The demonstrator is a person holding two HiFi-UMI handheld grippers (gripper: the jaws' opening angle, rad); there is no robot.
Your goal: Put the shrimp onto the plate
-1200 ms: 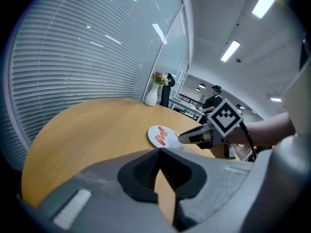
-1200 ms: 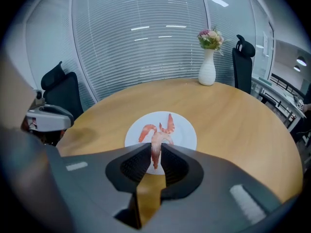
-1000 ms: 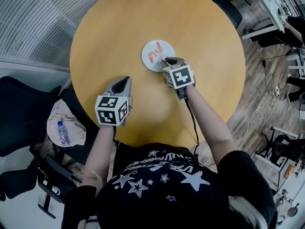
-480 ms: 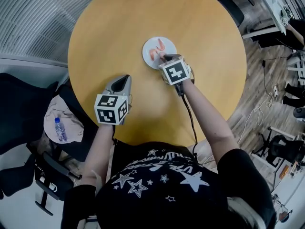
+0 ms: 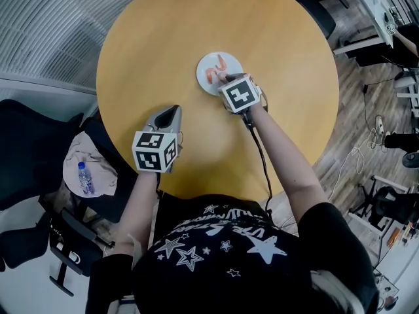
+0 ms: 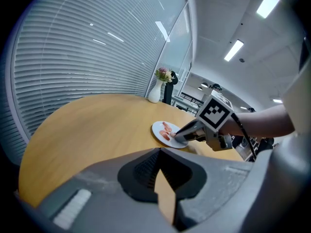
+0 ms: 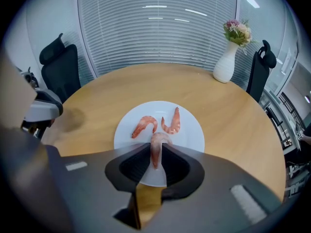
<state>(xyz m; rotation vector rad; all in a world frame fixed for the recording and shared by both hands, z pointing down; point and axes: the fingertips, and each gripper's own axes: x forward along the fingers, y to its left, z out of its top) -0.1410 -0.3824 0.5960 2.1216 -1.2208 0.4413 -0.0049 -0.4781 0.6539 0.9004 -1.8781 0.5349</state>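
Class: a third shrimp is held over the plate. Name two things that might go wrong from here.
1. The right hand-held gripper holds the held shrimp over the near side of the plate; released here, it might slide onto the table.
2. Moved forward, it may land on the two other shrimp.

Open tabletop [image 7: 146,81] around plate [image 7: 192,130], vase [image 7: 226,62] apart

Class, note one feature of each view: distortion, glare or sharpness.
Head view: even, soft light; the table is sharp. Left gripper view: strong fisheye bows the blinds, corners go black, ceiling lights glare. Right gripper view: black corners too; lights reflect on the blinds; the shrimp in the jaws is sharp.
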